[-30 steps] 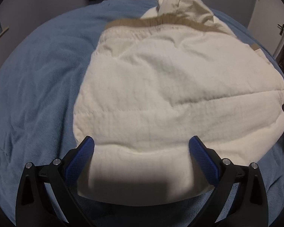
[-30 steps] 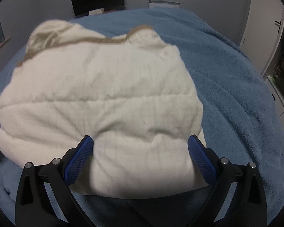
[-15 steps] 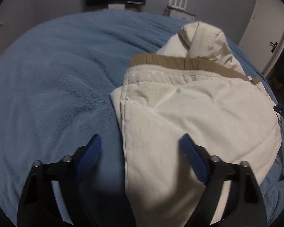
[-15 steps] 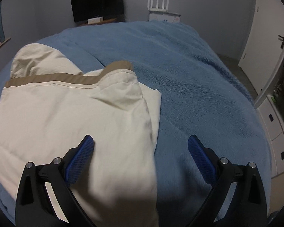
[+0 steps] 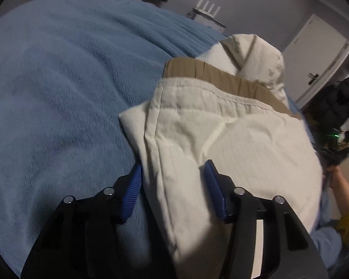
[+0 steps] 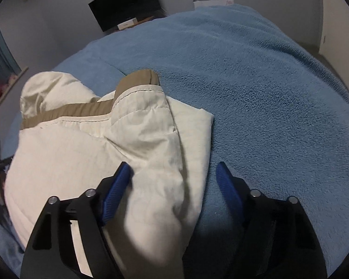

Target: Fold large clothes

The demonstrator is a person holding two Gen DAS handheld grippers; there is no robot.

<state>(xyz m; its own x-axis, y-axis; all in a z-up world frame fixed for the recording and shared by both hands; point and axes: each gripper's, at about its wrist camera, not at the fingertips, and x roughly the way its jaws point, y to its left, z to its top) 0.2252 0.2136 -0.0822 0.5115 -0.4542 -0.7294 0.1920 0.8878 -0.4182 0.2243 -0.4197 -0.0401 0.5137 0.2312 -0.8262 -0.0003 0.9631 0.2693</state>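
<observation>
Left gripper (image 5: 173, 174): jaws closing — coat (image 5: 232, 144) edge between them, not yet clamped.
Right gripper (image 6: 174, 174): jaws closing — coat's other edge between them, unclamped.
Blanket (image 6: 267, 81): under coat.

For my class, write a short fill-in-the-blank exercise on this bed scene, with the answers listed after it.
1. The cream jacket lies on a ______ blanket.
2. The band along the jacket's far edge is ______ in colour.
3. The closing left gripper straddles the jacket's ______ side edge.
4. The dark screen stands against the far ______.

Missing words: blue; tan; left; wall
</observation>
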